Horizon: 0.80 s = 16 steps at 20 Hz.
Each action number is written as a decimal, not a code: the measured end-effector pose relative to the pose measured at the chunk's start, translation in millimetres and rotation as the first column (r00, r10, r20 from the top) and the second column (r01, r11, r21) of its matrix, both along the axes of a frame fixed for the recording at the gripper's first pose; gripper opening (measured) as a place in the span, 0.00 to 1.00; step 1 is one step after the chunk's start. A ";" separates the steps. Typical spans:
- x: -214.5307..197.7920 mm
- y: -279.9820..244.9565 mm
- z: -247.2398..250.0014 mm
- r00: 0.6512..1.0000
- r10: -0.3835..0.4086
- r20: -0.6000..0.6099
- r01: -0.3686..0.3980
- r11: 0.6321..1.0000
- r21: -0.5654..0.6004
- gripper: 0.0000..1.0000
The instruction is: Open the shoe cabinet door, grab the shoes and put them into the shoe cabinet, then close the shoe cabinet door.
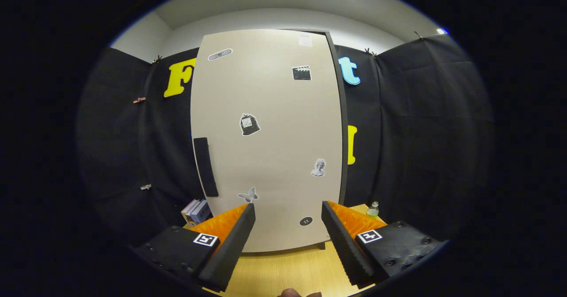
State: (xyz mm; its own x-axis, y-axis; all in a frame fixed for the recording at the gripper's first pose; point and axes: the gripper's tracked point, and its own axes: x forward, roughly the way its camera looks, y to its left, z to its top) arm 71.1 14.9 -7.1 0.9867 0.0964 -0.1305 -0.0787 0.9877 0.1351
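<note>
Gripper (288,208) fingers spread apart, empty, above pale wooden tabletop (283,270); just beyond them, closed tall beige sticker-dotted shoe cabinet door (266,111), its black vertical bar handle (206,167) ahead-left of left finger.

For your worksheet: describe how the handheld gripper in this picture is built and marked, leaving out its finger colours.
The gripper has two long wedge-shaped fingers, standing open, with finely ribbed inner faces. Each finger is mounted on a black block fastened with round screws. Each block carries a small square white tag with a black pattern, one on the left block and one on the right block. No cables can be seen.
</note>
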 end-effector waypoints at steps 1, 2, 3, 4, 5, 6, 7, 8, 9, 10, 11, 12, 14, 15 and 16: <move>1.6 -1.3 -0.3 1.000 -0.001 -0.002 0.001 1.000 0.000 0.98; 1.6 -1.5 -0.8 1.000 -0.001 -0.002 0.001 1.000 0.002 0.98; 0.2 -1.0 -1.2 1.000 -0.002 -0.002 0.002 1.000 0.003 0.98; 1.2 -1.2 -0.7 1.000 -0.003 -0.003 0.003 1.000 0.004 0.98; 0.6 -0.9 -1.3 1.000 -0.002 -0.005 0.002 1.000 0.005 0.98; 0.6 -0.9 -0.4 1.000 -0.002 -0.003 0.002 1.000 0.005 0.98; 0.7 -1.0 -0.9 1.000 -0.002 -0.002 0.002 1.000 0.003 0.98; 1.3 -1.3 -0.2 1.000 -0.002 -0.001 0.002 1.000 -0.001 0.98; 0.8 -1.8 -0.2 1.000 -0.003 -0.001 0.003 1.000 -0.002 0.98; 0.6 -1.1 -0.1 1.000 -0.003 -0.001 0.003 1.000 0.000 0.98; 0.9 -1.0 0.2 1.000 -0.004 0.000 0.004 1.000 0.003 0.98; 0.8 -1.2 -0.1 1.000 -0.007 0.000 0.007 1.000 0.004 0.98; 1.1 -0.7 0.1 1.000 -0.007 0.002 0.007 1.000 0.004 0.98; 1.1 -1.0 -0.2 1.000 -0.007 0.002 0.007 1.000 0.001 0.98; 0.7 -1.4 -0.1 1.000 -0.007 0.001 0.007 1.000 0.000 0.98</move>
State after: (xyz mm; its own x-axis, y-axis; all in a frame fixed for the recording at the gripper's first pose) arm 71.8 13.6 -7.3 0.9875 0.0894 -0.1299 -0.0717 0.9883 0.1347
